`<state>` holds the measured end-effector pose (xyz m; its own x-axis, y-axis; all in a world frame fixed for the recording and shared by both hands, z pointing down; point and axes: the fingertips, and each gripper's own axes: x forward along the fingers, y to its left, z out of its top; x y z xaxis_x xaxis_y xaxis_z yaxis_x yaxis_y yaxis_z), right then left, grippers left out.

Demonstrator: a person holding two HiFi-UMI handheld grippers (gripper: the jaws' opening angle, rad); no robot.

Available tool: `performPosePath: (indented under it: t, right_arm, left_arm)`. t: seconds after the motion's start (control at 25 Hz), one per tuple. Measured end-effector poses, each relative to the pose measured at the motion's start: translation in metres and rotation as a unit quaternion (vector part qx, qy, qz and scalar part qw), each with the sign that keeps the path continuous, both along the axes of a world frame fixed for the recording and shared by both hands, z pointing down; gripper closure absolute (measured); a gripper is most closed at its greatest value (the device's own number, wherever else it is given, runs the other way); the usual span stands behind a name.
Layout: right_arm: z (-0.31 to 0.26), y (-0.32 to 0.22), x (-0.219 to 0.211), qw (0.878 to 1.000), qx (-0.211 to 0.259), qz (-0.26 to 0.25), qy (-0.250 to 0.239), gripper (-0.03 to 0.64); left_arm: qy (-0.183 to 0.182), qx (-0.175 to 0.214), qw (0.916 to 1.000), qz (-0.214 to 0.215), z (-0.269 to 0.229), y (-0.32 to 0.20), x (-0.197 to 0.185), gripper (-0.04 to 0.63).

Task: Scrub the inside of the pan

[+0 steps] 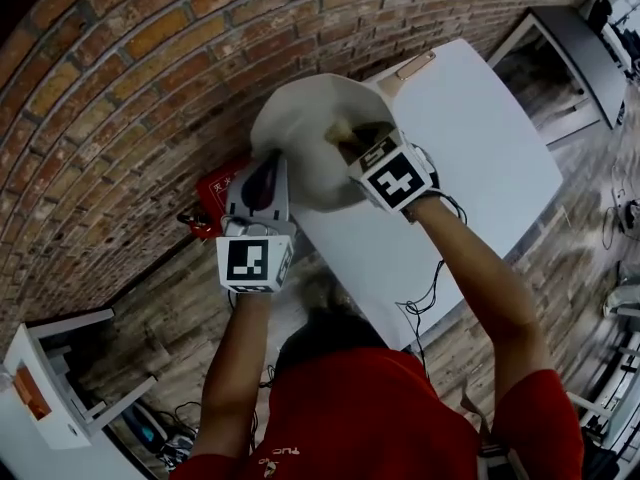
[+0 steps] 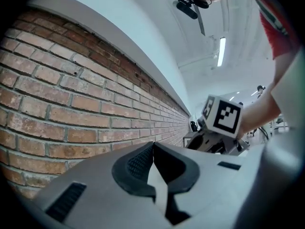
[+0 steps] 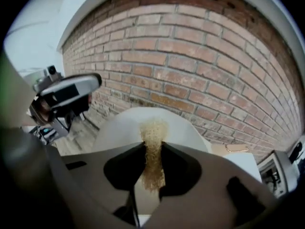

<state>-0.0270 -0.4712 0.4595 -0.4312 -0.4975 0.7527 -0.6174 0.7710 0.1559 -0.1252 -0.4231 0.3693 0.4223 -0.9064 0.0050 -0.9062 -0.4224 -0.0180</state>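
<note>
Right fingers (image 3: 121, 168) pinching scrubber (image 3: 152, 149) inside pan (image 1: 305, 128), left fingers (image 2: 138, 163) clamping pan's edge, hollow tipped toward person.

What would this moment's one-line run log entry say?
left gripper: shut on pan | right gripper: shut on scrubber | scrubber: against pan

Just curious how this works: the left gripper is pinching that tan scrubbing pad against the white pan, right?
Not quite. It is the right gripper that pinches the tan scrubbing pad against the white pan. The right gripper view shows the pad between its jaws.
</note>
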Motion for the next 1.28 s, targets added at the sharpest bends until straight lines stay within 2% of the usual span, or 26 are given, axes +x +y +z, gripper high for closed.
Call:
performPosePath:
  t: [0.12, 0.24, 0.44, 0.6, 0.72, 0.88, 1.28]
  right_arm:
    - [-0.035, 0.022, -0.004, 0.994, 0.049, 0.007, -0.099, 0.529]
    - [-0.068, 0.045, -0.002, 0.979, 0.091, 0.018, -0.184, 0.529]
    - [-0.121, 0.082, 0.0, 0.94, 0.148, 0.02, -0.307, 0.529]
    - [-0.149, 0.109, 0.005, 0.91, 0.179, 0.017, -0.374, 0.529]
    - [-0.158, 0.126, 0.012, 0.894, 0.189, 0.023, -0.406, 0.529]
    - [-0.157, 0.142, 0.023, 0.883, 0.186, 0.034, -0.43, 0.529]
    - [-0.156, 0.162, 0.025, 0.885, 0.19, 0.014, -0.426, 0.531]
  left_arm:
    - [0.007, 0.005, 0.9999, 0.008, -0.011, 0.009, 0.006, 0.581]
    - [0.019, 0.007, 0.9997, 0.012, -0.024, 0.018, 0.009, 0.581]
    - [0.037, 0.011, 0.9987, 0.035, -0.045, 0.039, 0.021, 0.581]
    - [0.051, 0.017, 0.9968, 0.059, -0.062, 0.057, 0.035, 0.581]
    - [0.058, 0.019, 0.9952, 0.077, -0.071, 0.069, 0.048, 0.581]
    - [0.052, 0.017, 0.9939, 0.096, -0.074, 0.085, 0.064, 0.581]
    - [0.037, 0.005, 0.9947, 0.096, -0.064, 0.101, 0.073, 0.581]
